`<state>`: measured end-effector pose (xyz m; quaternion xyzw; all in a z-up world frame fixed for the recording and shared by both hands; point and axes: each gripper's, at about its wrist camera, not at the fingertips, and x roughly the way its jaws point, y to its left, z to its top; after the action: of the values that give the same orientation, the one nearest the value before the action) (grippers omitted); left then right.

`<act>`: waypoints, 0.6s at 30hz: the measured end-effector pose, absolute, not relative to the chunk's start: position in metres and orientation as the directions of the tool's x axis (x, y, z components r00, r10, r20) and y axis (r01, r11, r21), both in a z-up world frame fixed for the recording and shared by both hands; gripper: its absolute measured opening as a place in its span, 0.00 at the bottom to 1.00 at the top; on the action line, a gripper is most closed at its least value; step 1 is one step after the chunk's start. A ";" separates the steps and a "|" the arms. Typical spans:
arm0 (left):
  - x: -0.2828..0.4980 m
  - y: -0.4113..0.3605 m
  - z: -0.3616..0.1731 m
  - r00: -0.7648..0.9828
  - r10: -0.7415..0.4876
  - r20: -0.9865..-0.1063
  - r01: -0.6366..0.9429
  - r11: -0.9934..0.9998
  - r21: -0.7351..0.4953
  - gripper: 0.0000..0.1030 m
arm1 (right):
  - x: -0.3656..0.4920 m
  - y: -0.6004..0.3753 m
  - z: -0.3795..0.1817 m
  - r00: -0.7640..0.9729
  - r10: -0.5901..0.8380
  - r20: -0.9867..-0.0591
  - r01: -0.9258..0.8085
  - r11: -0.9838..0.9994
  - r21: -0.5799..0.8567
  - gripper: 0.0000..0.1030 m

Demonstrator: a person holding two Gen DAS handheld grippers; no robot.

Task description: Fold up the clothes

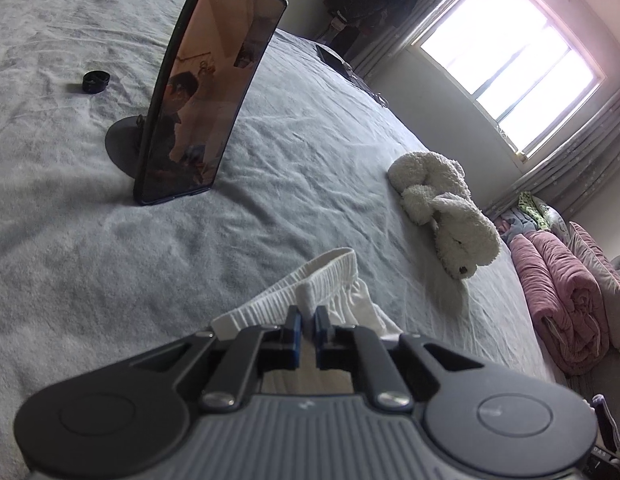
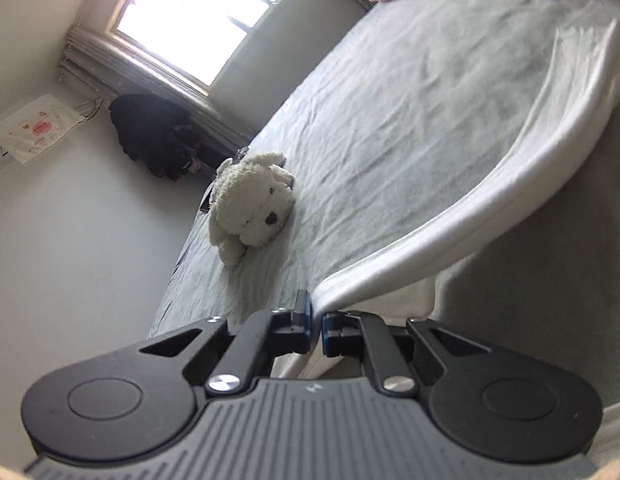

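Two grippers are pinching the same white garment over a bed spread with a pale grey sheet.

From the left wrist, the left gripper has its blue-padded fingers pressed together on a fold of the white garment, right at its gathered elastic waistband. The cloth bunches up just ahead of the fingertips and lies on the sheet at the near edge of the bed. Further up the bed a dark phone stands tilted on a round black stand, its glossy screen catching a reflection of the room. A small black ring-shaped thing sits on the sheet to the left of it, well apart. A white plush dog lies on its side to the right, near the bed's edge, with a rolled pink quilt beyond and a bright window behind.

From the right wrist, the right gripper is nipped shut on a hemmed edge of the white garment, which stretches away in a long taut band, lifted off the sheet, toward the upper right. The plush dog rests on the bed to the left of the fingers, facing the camera. The window glares above, and a dark heap of clothing sits below the sill.
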<state>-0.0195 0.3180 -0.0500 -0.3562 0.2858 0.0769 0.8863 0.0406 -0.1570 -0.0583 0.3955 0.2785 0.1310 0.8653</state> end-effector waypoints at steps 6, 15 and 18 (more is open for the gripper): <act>-0.014 0.327 -0.044 0.825 -0.115 -0.554 -0.289 0.756 -0.587 0.06 | 0.018 -0.145 -0.021 0.861 0.400 -0.315 -0.110 0.750 0.652 0.09; -0.017 0.348 -0.051 0.781 -0.193 -0.594 -0.264 0.760 -0.594 0.06 | -0.024 -0.109 0.011 0.842 0.371 -0.391 -0.189 0.883 0.429 0.09; -0.018 0.353 -0.053 0.770 -0.190 -0.609 -0.267 0.771 -0.579 0.06 | -0.029 -0.095 0.016 0.808 0.367 -0.460 -0.212 0.911 0.355 0.08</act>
<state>-0.0177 0.3526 -0.0527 -0.3379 0.3383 0.0217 0.8780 -0.0285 -0.0954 0.0162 0.1447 0.2686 0.1541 0.9398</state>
